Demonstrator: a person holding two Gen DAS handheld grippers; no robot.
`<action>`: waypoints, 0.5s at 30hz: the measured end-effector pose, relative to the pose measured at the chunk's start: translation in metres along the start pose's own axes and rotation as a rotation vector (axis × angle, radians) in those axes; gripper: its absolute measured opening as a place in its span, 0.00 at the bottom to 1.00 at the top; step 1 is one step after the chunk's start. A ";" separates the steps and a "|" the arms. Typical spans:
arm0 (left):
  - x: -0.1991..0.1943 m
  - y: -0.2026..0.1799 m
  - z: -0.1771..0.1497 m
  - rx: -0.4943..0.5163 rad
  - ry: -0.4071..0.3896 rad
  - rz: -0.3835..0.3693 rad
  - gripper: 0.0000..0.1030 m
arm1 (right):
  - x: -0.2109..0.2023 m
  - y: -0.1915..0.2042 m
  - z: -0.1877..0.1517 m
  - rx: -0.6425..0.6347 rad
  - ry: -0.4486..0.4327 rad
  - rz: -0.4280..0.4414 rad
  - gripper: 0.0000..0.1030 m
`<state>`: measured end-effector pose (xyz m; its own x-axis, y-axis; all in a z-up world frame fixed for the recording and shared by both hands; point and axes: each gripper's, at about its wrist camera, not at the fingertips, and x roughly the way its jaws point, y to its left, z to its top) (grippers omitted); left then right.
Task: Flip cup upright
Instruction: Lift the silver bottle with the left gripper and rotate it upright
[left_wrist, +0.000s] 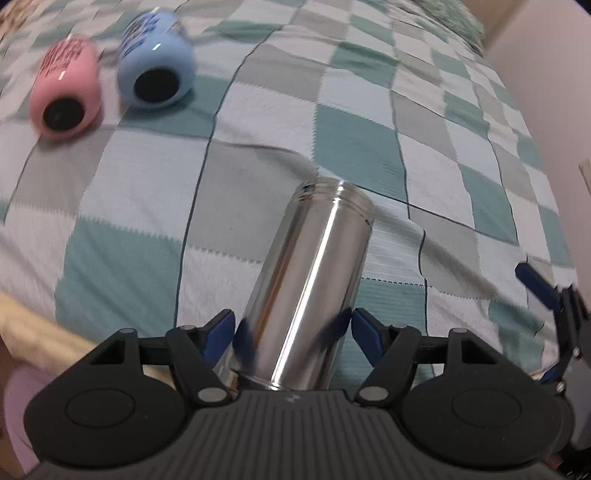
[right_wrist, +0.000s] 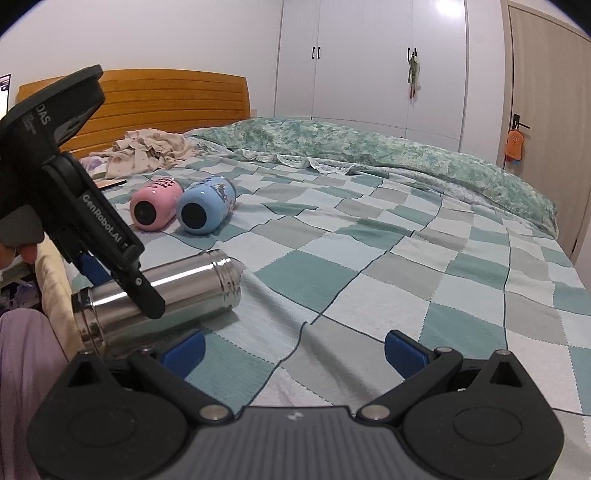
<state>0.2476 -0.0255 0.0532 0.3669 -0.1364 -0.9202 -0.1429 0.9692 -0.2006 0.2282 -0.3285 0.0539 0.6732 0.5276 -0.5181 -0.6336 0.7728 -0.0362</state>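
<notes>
A shiny steel cup (left_wrist: 310, 280) lies on its side on the checked bedspread (left_wrist: 369, 122), its open mouth pointing away from me. My left gripper (left_wrist: 291, 328) has its blue fingers (left_wrist: 221, 328) on either side of the cup's base end, closed against it. The right wrist view shows the same steel cup (right_wrist: 184, 284) lying near the bed's left edge with the left gripper (right_wrist: 122, 266) over it. My right gripper (right_wrist: 293, 350) is open and empty just above the bedspread, to the right of the cup.
A pink cup (right_wrist: 155, 206) and a blue cup (right_wrist: 207, 208) lie on their sides further up the bed. A rumpled green quilt (right_wrist: 369, 147), a wooden headboard (right_wrist: 166, 96), crumpled clothes (right_wrist: 147, 151) and a white wardrobe (right_wrist: 369, 55) are beyond.
</notes>
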 end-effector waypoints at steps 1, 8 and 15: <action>0.001 -0.006 0.002 0.051 -0.005 0.023 0.72 | -0.002 0.000 0.000 0.000 -0.002 -0.002 1.00; 0.018 -0.045 0.008 0.360 -0.015 0.116 0.93 | -0.010 -0.001 -0.004 0.002 -0.004 -0.016 1.00; 0.030 -0.047 0.021 0.344 -0.037 0.155 0.93 | -0.016 0.000 -0.007 0.008 -0.001 -0.024 1.00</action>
<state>0.2849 -0.0711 0.0418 0.3994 0.0189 -0.9166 0.1152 0.9908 0.0706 0.2148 -0.3394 0.0556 0.6886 0.5092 -0.5163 -0.6143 0.7880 -0.0422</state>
